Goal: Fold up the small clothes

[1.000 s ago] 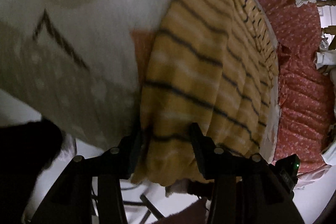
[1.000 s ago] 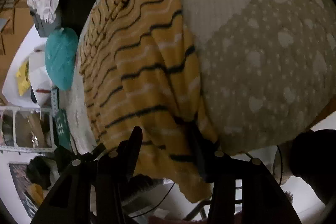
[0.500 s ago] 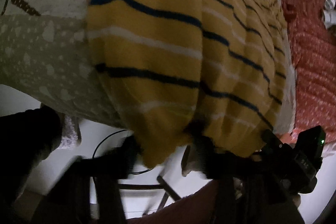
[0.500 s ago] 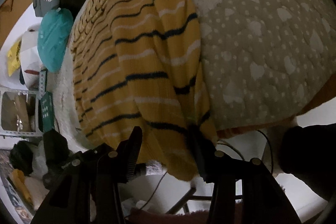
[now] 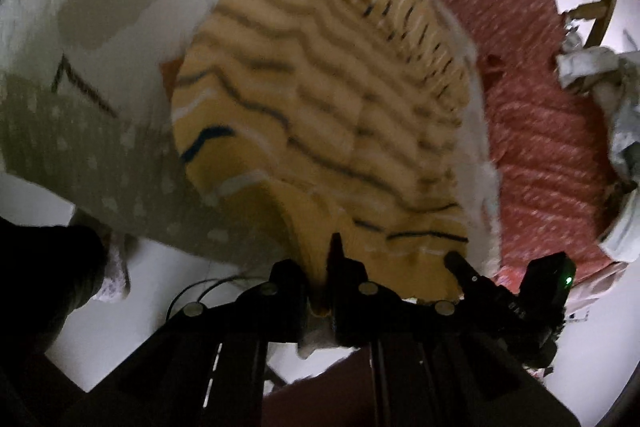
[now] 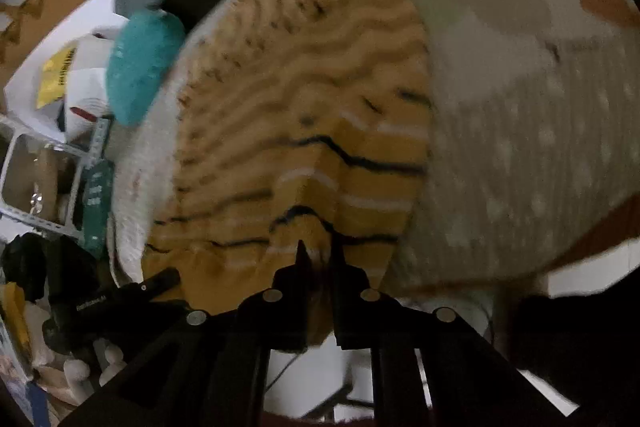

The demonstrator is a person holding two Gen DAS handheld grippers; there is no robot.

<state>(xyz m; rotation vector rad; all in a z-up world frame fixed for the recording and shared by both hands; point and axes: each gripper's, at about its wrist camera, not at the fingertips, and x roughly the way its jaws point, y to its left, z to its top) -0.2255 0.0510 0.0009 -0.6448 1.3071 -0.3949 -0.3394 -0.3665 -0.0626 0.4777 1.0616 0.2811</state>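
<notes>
I have both tongs pinched nearly closed on the near hem of the yellow striped sweater (image 5: 320, 115): the left gripper (image 5: 318, 267) at one point of the hem, the right gripper (image 6: 318, 259) at another. The sweater lies spread over the heart-print quilt (image 6: 520, 167), its far end rumpled; red bedding (image 5: 540, 147) sits beyond. I judge a fold is starting. Next, lift both points evenly and carry the hem toward the far edge.

We see our left gripper (image 5: 320, 259) pinching the near hem of a yellow striped sweater (image 5: 320, 99) spread over a patterned quilt (image 5: 100, 27).
</notes>
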